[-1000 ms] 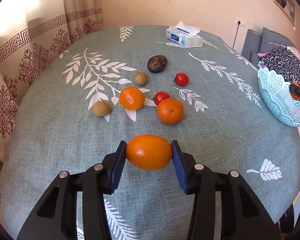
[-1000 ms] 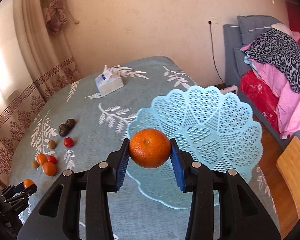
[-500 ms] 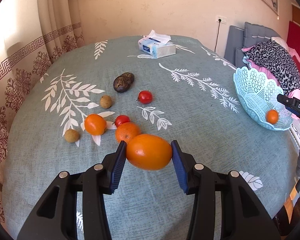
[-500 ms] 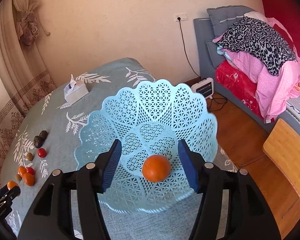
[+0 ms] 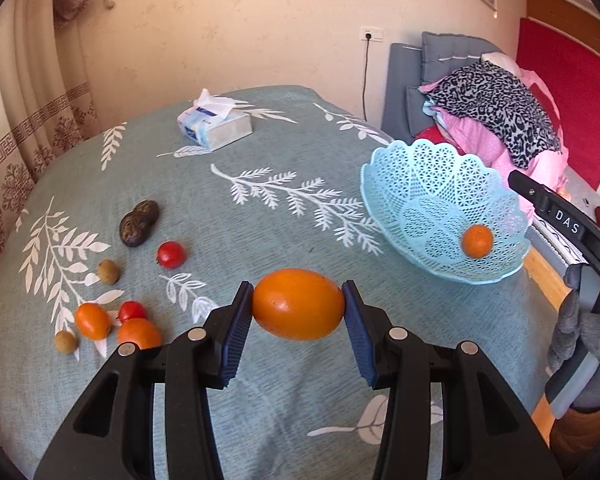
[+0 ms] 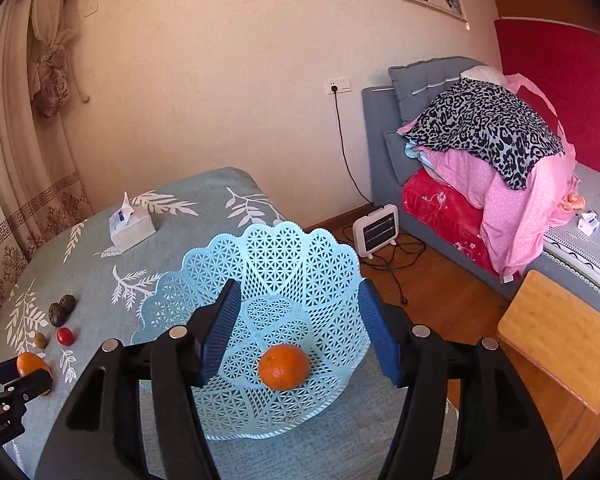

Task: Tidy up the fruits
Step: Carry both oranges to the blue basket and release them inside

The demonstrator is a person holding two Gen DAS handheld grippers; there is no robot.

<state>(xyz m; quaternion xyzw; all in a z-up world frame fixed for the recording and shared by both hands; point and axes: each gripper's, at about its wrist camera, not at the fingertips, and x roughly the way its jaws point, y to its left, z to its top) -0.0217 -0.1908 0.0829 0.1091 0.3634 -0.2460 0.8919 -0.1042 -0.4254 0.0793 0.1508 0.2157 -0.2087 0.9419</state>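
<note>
My left gripper (image 5: pixel 298 312) is shut on a large orange fruit (image 5: pixel 299 304), held above the teal tablecloth, left of the light-blue lattice basket (image 5: pixel 416 184). A small orange (image 5: pixel 477 241) lies in that basket. My right gripper (image 6: pixel 300 332) is open and empty above the basket (image 6: pixel 300 248), with the orange (image 6: pixel 283 367) lying between and below its fingers. Loose on the cloth at the left are two oranges (image 5: pixel 93 321), two red tomatoes (image 5: pixel 171 254), small brown fruits (image 5: pixel 108 271) and a dark wrinkled fruit (image 5: pixel 138 224).
A tissue box (image 5: pixel 216 126) stands at the table's far side. The basket sits near the table's right edge. Beyond it are a grey sofa with piled clothes (image 6: pixel 496 136), a small heater (image 6: pixel 376 232) with cables on the wooden floor, and a wooden stool (image 6: pixel 556 344).
My right gripper opened and let the small orange go into the basket, then pulled back a little. My left gripper carried the large orange to the right, toward the basket.
</note>
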